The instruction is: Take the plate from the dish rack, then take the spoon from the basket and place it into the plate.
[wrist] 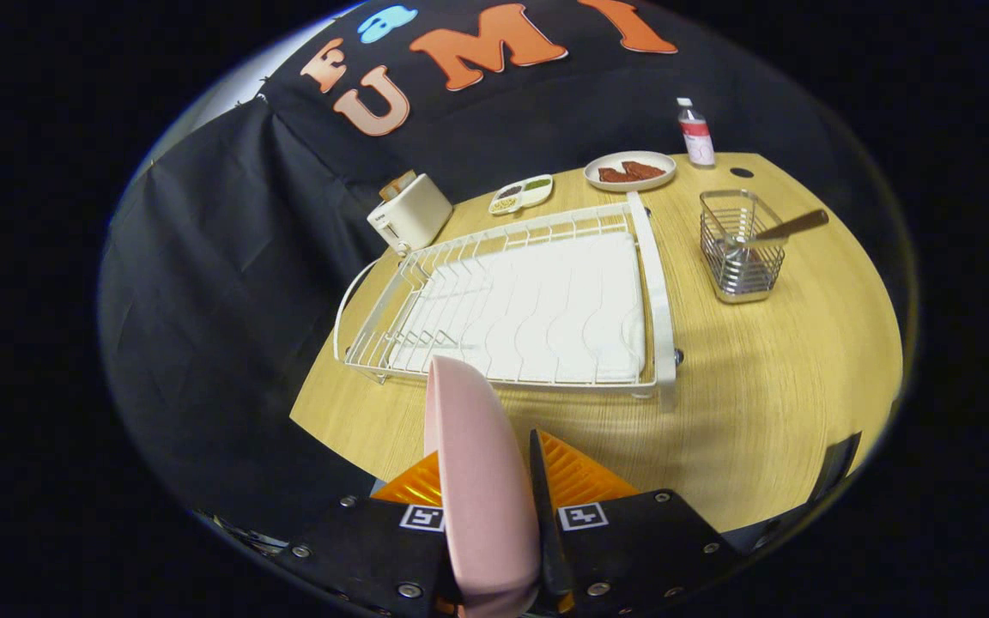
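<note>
A pink plate [473, 481] stands on edge between my fingers, and my gripper [494, 502] is shut on it, held above the near part of the wooden table [769, 412]. Beyond the plate lies the white wire dish rack [520, 300] with a white drain mat inside and no dishes in its slots. Further right stands a metal wire basket [739, 249]. The spoon [782, 229] rests in it, its brown handle leaning out to the right.
Behind the rack sit a white toaster [409, 213], a small divided dish [520, 193], a white plate with brown food [629, 170] and a bottle [696, 133]. Black cloth hangs along the table's left and back.
</note>
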